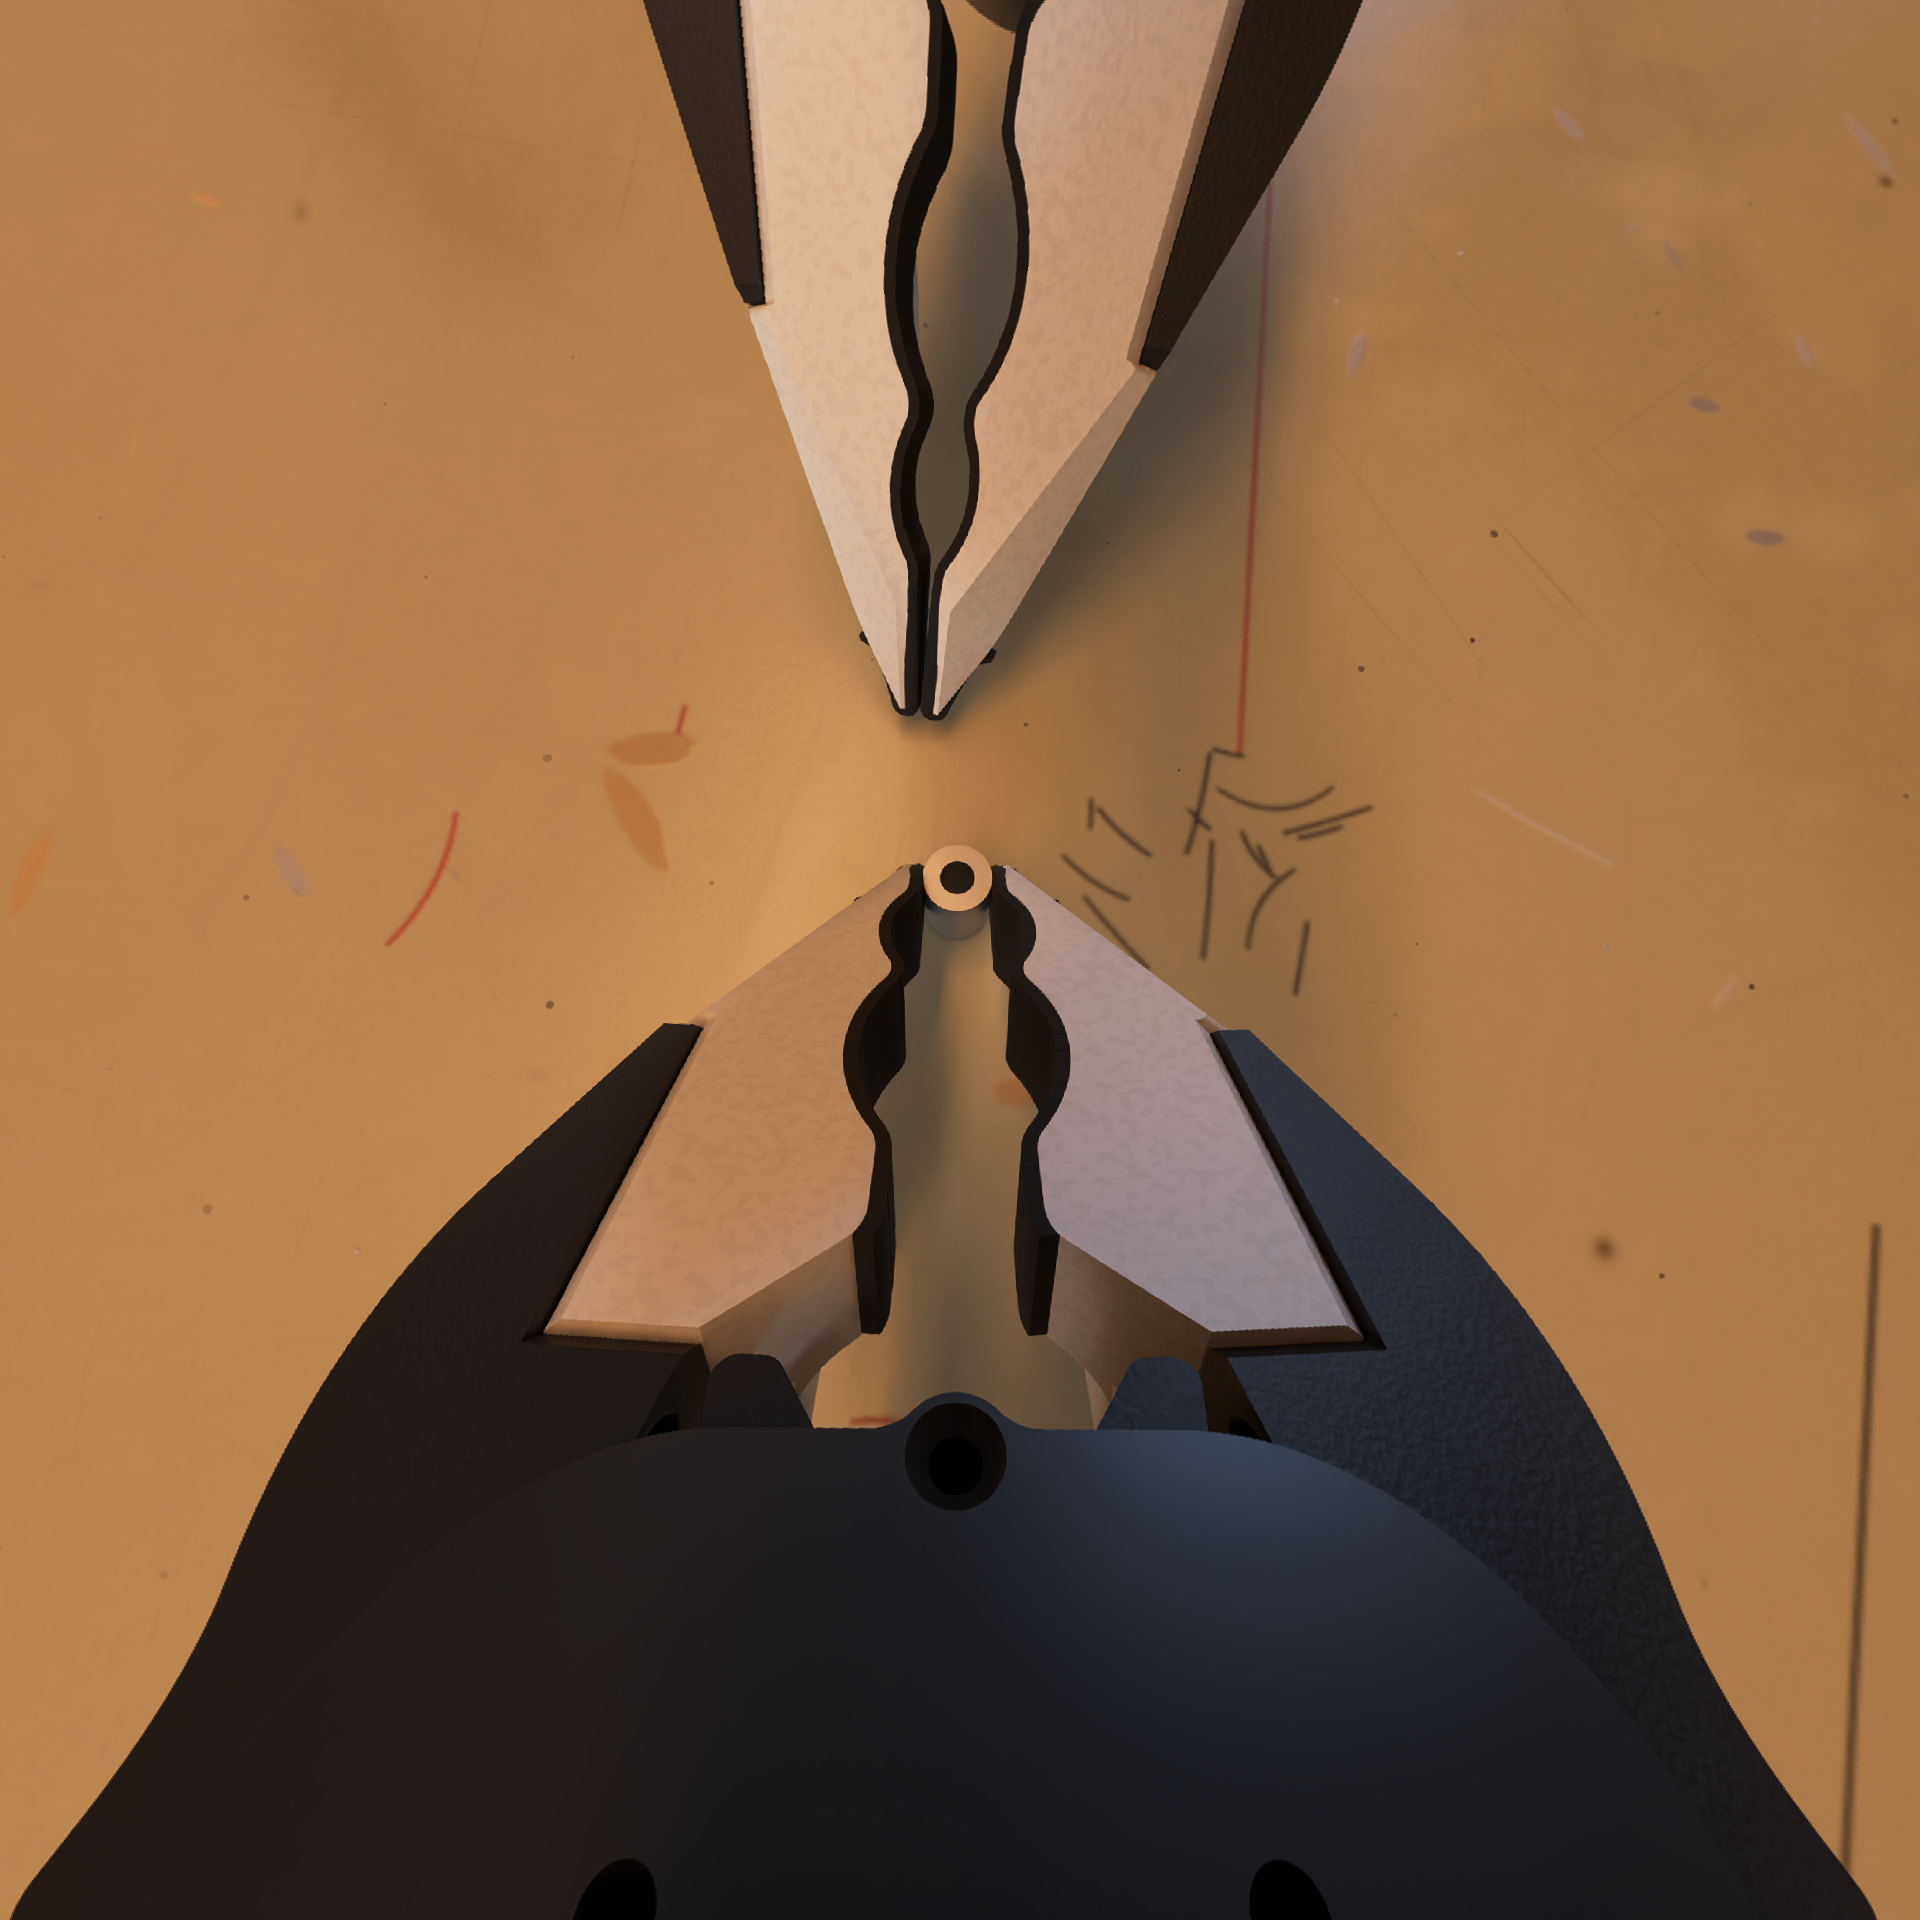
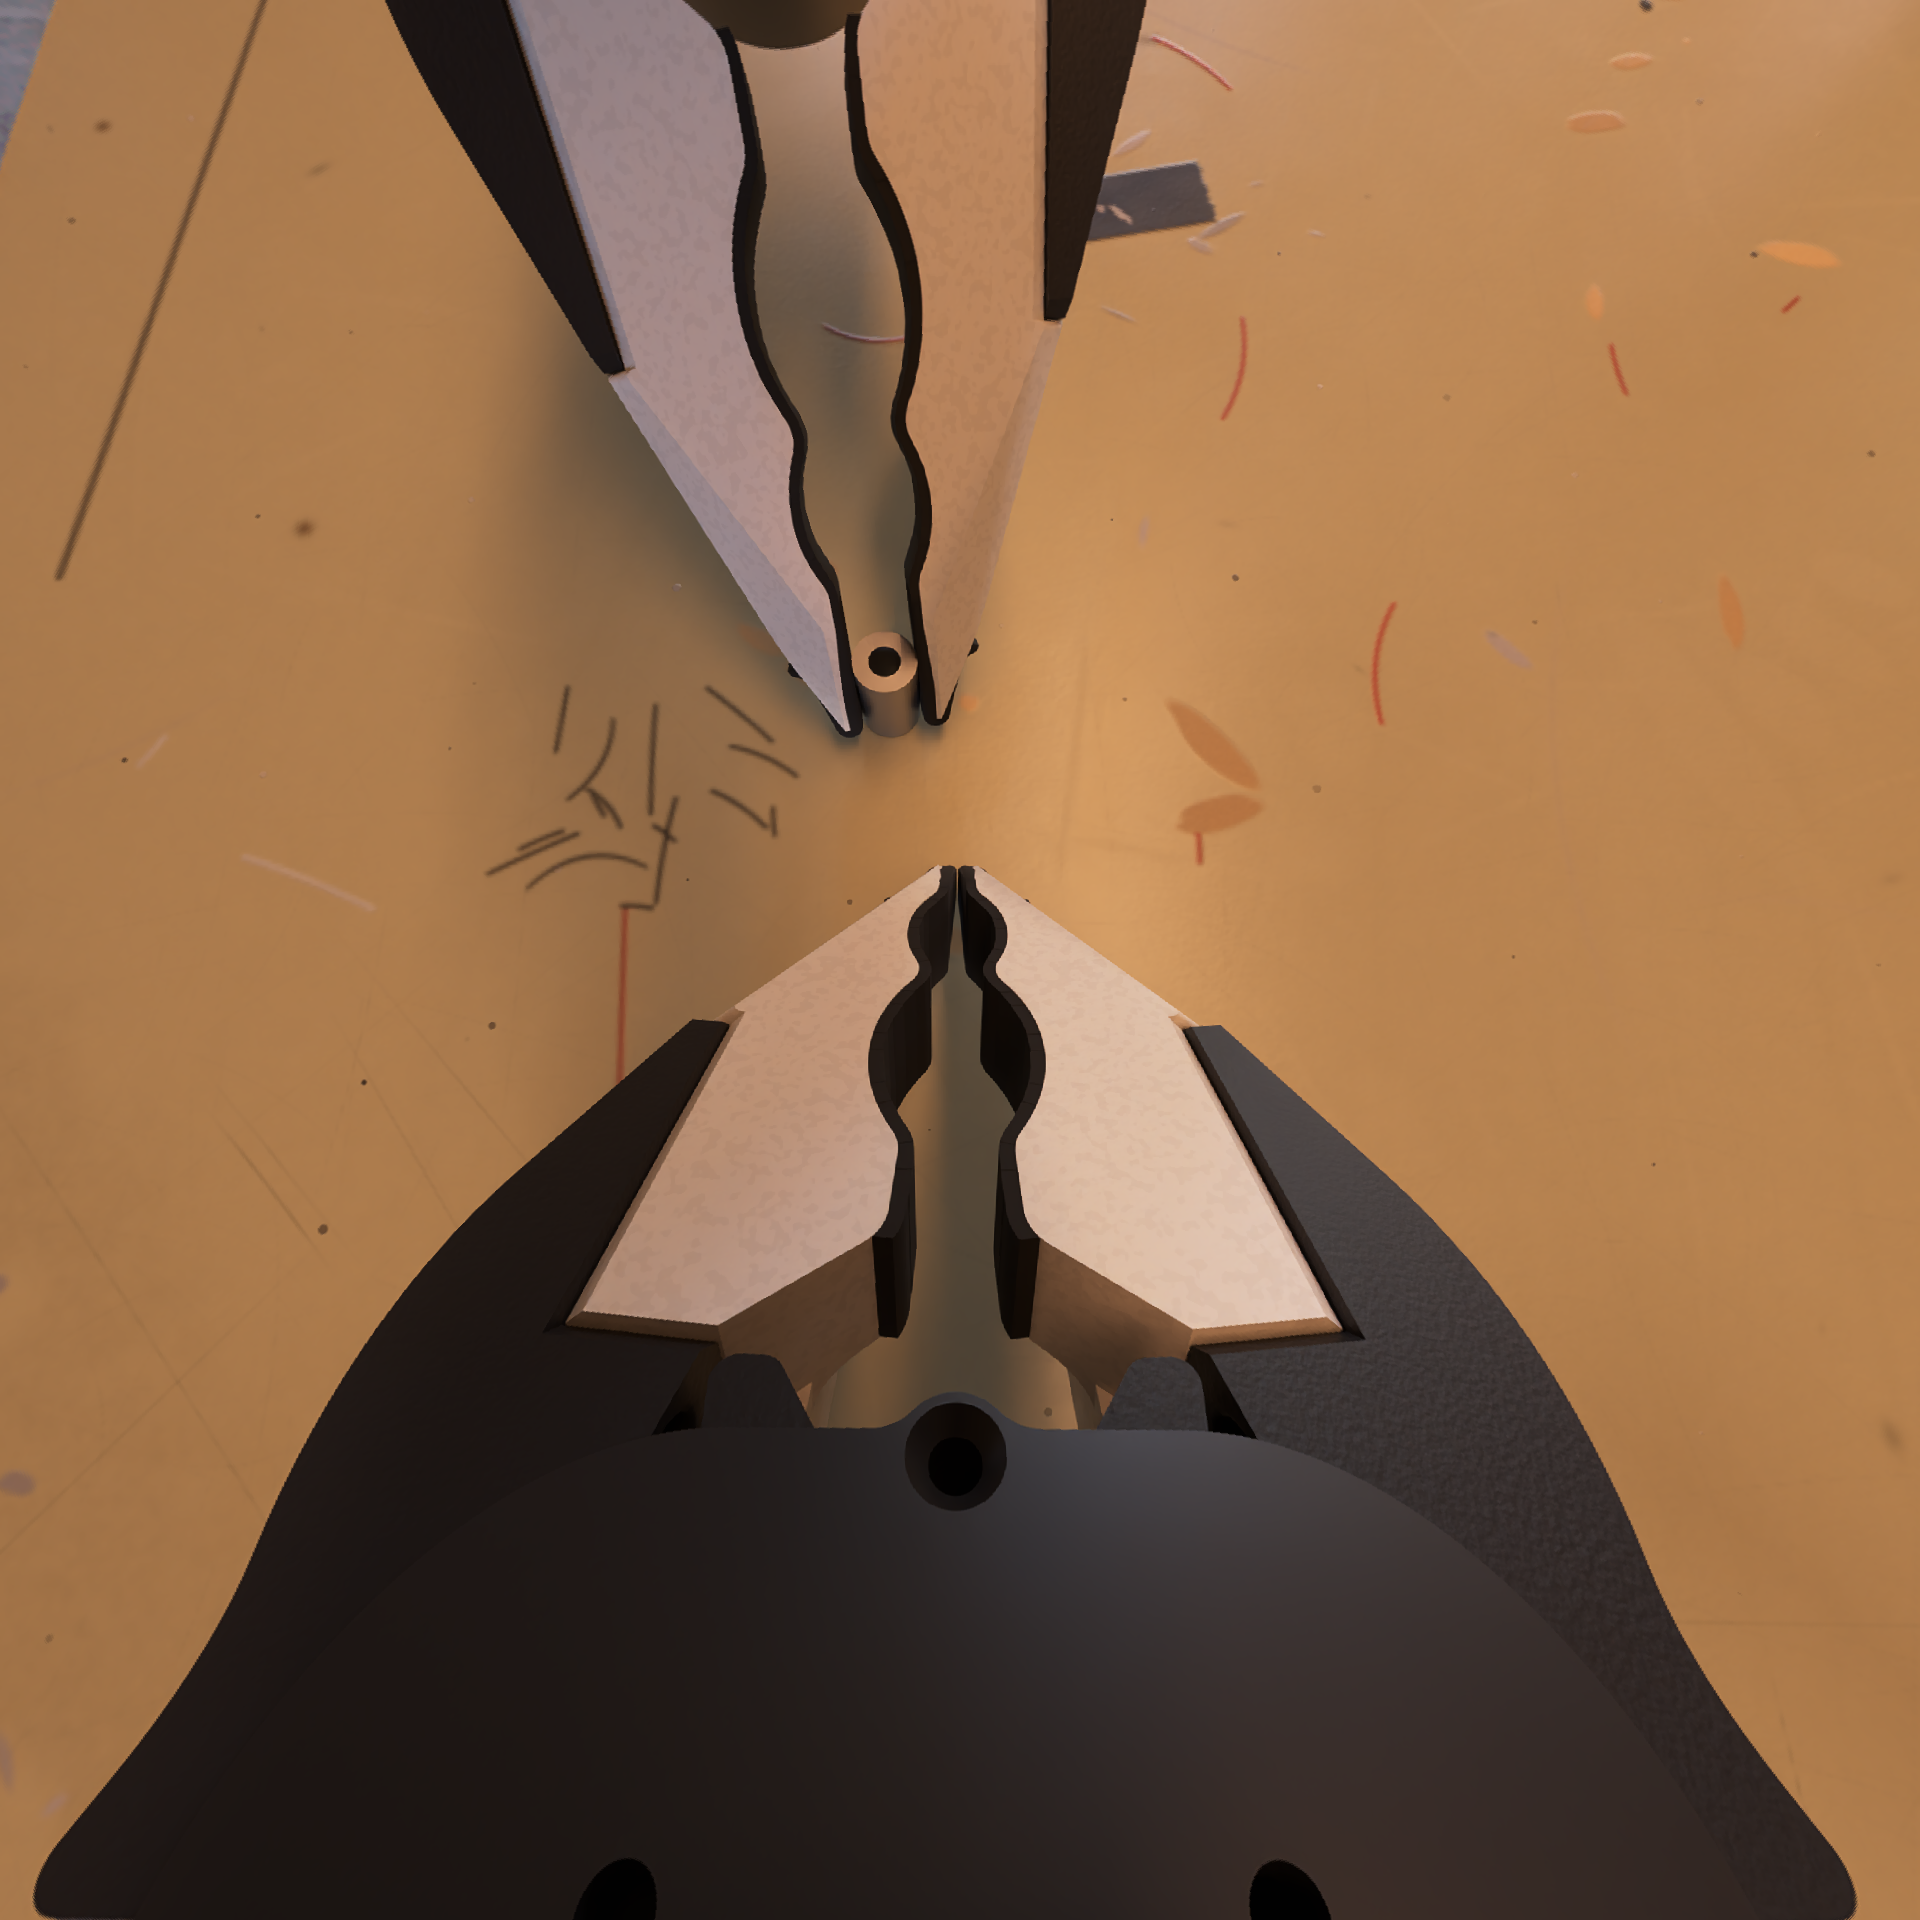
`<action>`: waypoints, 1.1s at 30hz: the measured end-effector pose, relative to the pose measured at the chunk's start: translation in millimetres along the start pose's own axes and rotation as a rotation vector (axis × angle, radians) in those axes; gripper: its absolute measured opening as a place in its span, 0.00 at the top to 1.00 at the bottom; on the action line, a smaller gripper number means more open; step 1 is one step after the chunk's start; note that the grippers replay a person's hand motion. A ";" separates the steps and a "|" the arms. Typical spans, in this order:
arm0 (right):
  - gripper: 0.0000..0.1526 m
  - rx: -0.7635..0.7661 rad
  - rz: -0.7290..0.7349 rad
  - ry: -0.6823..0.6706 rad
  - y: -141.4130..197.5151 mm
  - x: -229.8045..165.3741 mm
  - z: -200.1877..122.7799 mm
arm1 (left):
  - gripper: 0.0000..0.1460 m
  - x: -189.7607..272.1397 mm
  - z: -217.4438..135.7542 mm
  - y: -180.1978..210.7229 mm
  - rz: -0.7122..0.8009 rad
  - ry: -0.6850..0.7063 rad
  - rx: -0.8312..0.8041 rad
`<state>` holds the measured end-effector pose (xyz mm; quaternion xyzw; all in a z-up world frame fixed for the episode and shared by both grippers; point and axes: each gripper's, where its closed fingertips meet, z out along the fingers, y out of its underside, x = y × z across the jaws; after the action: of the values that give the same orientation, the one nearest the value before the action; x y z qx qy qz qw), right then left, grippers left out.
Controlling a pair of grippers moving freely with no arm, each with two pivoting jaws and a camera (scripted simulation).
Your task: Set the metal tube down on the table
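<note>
A short metal tube (image 1: 957,881) with a round bore stands upright between the tips of my left gripper (image 1: 957,891), which is shut on it above the orange-brown table (image 1: 416,520). In the right wrist view the tube (image 2: 886,681) shows held between the left gripper's fingertips (image 2: 943,675) opposite me. My right gripper (image 2: 955,875) is shut and empty, its tips together. It faces the left gripper across a short gap and shows from the left wrist view (image 1: 923,707).
The table bears black pen strokes (image 1: 1236,862), red lines (image 1: 1252,468) and orange smears (image 1: 639,790). A grey strip of tape (image 2: 1153,203) lies farther off in the right wrist view. A long dark line (image 1: 1860,1538) runs at the right.
</note>
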<state>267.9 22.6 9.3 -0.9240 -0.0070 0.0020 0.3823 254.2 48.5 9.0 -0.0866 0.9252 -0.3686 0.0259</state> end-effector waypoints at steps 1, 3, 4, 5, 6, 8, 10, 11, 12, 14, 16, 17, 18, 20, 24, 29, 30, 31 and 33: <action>1.00 -0.001 -0.007 0.007 -0.2 0.1 0.1 | 0.92 -0.1 0.0 0.0 0.002 0.001 -0.004; 1.00 -0.004 -0.020 0.020 -0.9 0.1 0.6 | 0.92 -0.3 -0.3 0.2 0.001 0.007 -0.005; 1.00 -0.004 -0.021 0.021 -1.3 0.0 1.0 | 0.92 -0.6 -0.6 0.4 -0.003 0.011 -0.005; 1.00 -0.004 -0.022 0.019 -1.5 -0.1 1.2 | 0.92 -0.8 -0.7 0.6 -0.008 0.013 -0.002; 1.00 -0.004 -0.025 0.017 -1.7 -0.1 1.4 | 0.92 -0.8 -0.8 0.7 -0.011 0.014 0.001; 1.00 -0.010 -0.041 0.023 -2.1 -0.1 1.7 | 0.92 -0.9 -0.9 0.8 -0.016 0.012 0.007; 1.00 -0.017 -0.052 0.030 -3.0 0.0 2.2 | 0.92 -1.1 -1.2 1.1 -0.024 0.009 0.012; 1.00 -0.016 -0.050 0.030 -3.5 0.1 2.7 | 0.92 -1.3 -1.5 1.4 -0.022 0.008 0.014; 1.00 -0.012 -0.047 0.028 -4.0 0.2 3.1 | 0.92 -1.5 -1.7 1.6 -0.020 0.007 0.017; 1.00 -0.008 -0.041 0.019 -4.4 0.3 3.7 | 0.92 -1.6 -1.9 1.9 -0.024 0.009 0.023; 1.00 -0.011 -0.044 0.016 -4.7 0.4 4.0 | 0.92 -1.6 -1.9 1.9 -0.021 0.005 0.021; 1.00 -0.015 -0.048 0.016 -4.9 0.4 4.2 | 0.92 -1.6 -1.9 1.9 -0.021 0.004 0.019; 1.00 -0.018 -0.051 0.016 -5.3 0.4 4.4 | 0.92 -1.6 -2.0 1.9 -0.024 0.004 0.017; 1.00 -0.019 -0.052 0.014 -6.1 0.3 5.1 | 0.92 -1.6 -2.1 2.1 -0.030 0.010 0.018; 1.00 -0.026 -0.060 0.012 -7.3 0.0 6.3 | 0.92 -1.7 -2.1 2.1 -0.032 0.018 0.022; 1.00 -0.029 -0.070 0.016 -8.5 -0.5 7.4 | 0.92 -1.6 -2.1 2.2 -0.036 0.013 0.032; 1.00 -0.027 -0.068 0.016 -8.6 -0.5 7.5 | 0.92 -1.6 -2.1 2.2 -0.036 0.013 0.034; 1.00 -0.027 -0.068 0.017 -8.7 -0.5 7.7 | 0.92 -1.6 -2.2 2.2 -0.036 0.012 0.034; 1.00 -0.031 -0.069 0.022 -8.8 -0.5 7.9 | 0.92 -1.7 -2.2 2.2 -0.033 0.010 0.034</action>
<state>267.3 34.4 10.0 -0.9289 -0.0348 -0.0216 0.3680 255.4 51.9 9.1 -0.0998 0.9174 -0.3849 0.0168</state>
